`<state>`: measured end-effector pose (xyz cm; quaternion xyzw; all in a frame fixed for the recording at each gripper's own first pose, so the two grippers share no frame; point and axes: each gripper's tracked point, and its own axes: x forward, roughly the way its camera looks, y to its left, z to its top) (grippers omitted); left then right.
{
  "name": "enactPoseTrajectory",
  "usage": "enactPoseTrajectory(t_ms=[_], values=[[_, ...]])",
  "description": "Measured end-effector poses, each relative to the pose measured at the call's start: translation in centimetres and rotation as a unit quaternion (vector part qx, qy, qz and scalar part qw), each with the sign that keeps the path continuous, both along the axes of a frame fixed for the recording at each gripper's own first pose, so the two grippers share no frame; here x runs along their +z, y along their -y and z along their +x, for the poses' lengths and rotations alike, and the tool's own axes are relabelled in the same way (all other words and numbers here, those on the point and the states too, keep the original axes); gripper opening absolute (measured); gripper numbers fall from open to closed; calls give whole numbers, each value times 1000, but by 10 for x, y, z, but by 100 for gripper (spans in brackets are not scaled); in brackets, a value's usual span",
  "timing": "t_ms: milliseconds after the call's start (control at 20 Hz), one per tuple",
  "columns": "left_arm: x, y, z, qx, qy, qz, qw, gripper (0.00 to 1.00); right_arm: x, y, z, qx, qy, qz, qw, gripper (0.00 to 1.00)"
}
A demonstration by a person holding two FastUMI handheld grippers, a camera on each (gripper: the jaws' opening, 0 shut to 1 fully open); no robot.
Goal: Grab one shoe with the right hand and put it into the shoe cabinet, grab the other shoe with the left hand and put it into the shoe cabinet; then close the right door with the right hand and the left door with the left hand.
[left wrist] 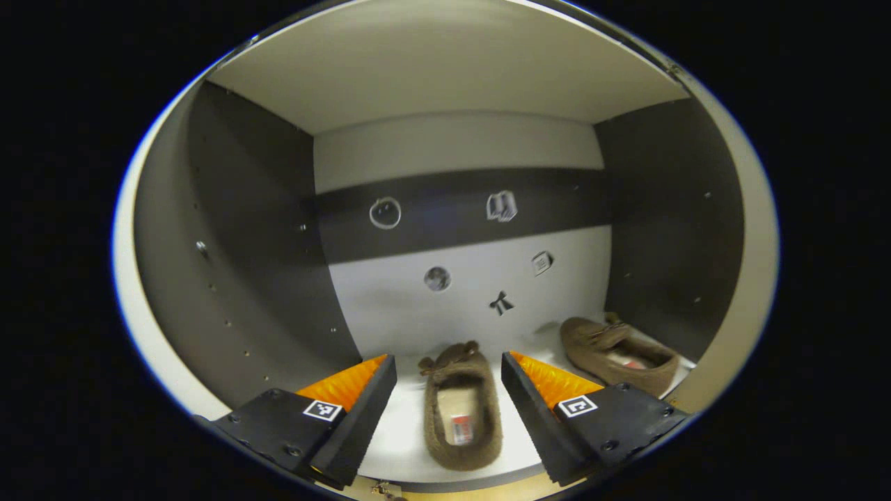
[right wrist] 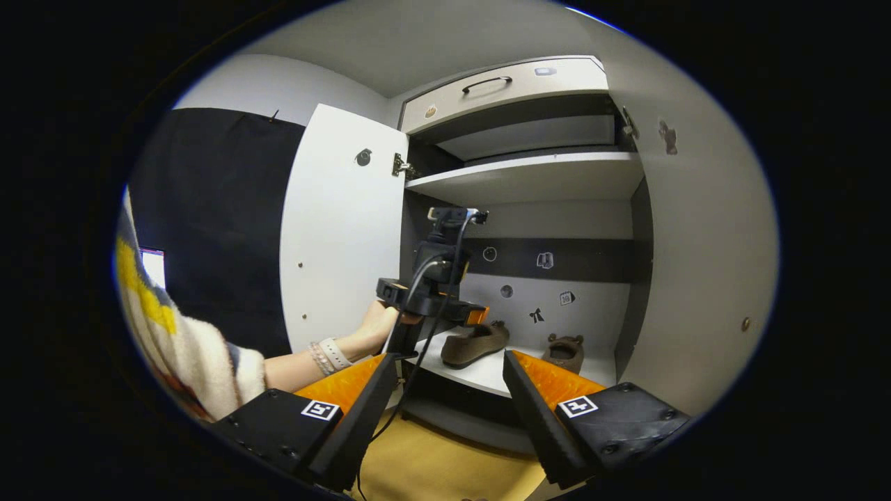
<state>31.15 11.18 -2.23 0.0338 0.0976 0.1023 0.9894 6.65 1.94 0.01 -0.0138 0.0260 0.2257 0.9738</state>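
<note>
Both slippers are already sitting on the white shelf inside the shoe cabinet. In the left gripper view, one brown slipper lies right between the left gripper's fingers, toe pointing at the back wall, but the fingers are spread wide and aren't touching it. The second slipper sits farther right, close to the cabinet's right wall, angled a bit. From the right gripper view you see a hand with a wristband reaching the left gripper into the cabinet over the slippers. The right gripper hangs back outside, low and near the floor, fingers spread with nothing between them. The left door stands wide open.
</note>
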Motion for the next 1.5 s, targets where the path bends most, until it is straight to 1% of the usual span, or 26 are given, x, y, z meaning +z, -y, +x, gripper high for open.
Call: enactPoseTrajectory(t_ms=[100, 150, 200, 250, 350, 400, 500, 550, 650, 800, 900, 1000, 1150, 1250, 1350, 1450, 1500], values=[[22, 25, -31, -28, 40, -9, 999, 96, 6, 1, -12, -23, 10, -1, 1000, 98], [33, 41, -48, -51, 59, -22, 997, 100, 10, 3, -15, -40, 17, -2, 999, 98], [43, 54, -68, -70, 74, -37, 994, 96, 13, 6, -17, -55, 22, -4, 998, 98], [54, 63, -88, -83, 93, -48, 991, 100, 16, 6, -21, -68, 27, -8, 997, 98], [78, 71, -131, -99, 136, -64, 984, 100, 24, 4, -31, -86, 38, -6, 996, 98], [85, 67, -146, -98, 148, -70, 982, 99, 28, 3, -36, -92, 42, 0, 995, 98], [88, 70, -182, -114, 152, -74, 979, 99, 31, 4, -46, -110, 43, 12, 993, 98], [85, 71, -199, -121, 145, -76, 979, 99, 32, 8, -52, -121, 43, 12, 992, 98], [80, 76, -232, -137, 134, -88, 977, 97, 33, 23, -62, -146, 48, -2, 988, 98], [78, 87, -283, -161, 138, -102, 972, 98, 30, 51, -87, -183, 52, -34, 981, 98], [75, 86, -313, -161, 137, -95, 973, 98, 29, 68, -105, -200, 51, -44, 978, 98], [71, 79, -339, -148, 133, -95, 975, 97, 31, 88, -118, -216, 49, -33, 975, 98], [68, 77, -372, -146, 134, -102, 975, 97, 38, 141, -126, -266, 52, -25, 962, 98], [69, 73, -383, -139, 137, -106, 975, 98, 43, 176, -124, -289, 59, -24, 955, 98], [68, 65, -391, -122, 135, -100, 978, 97, 44, 209, -113, -309, 61, -38, 948, 97], [68, 61, -397, -104, 133, -96, 981, 97, 43, 230, -100, -312, 64, -55, 946, 97], [69, 61, -397, -99, 133, -96, 981, 98, 43, 236, -92, -308, 65, -60, 947, 98]])
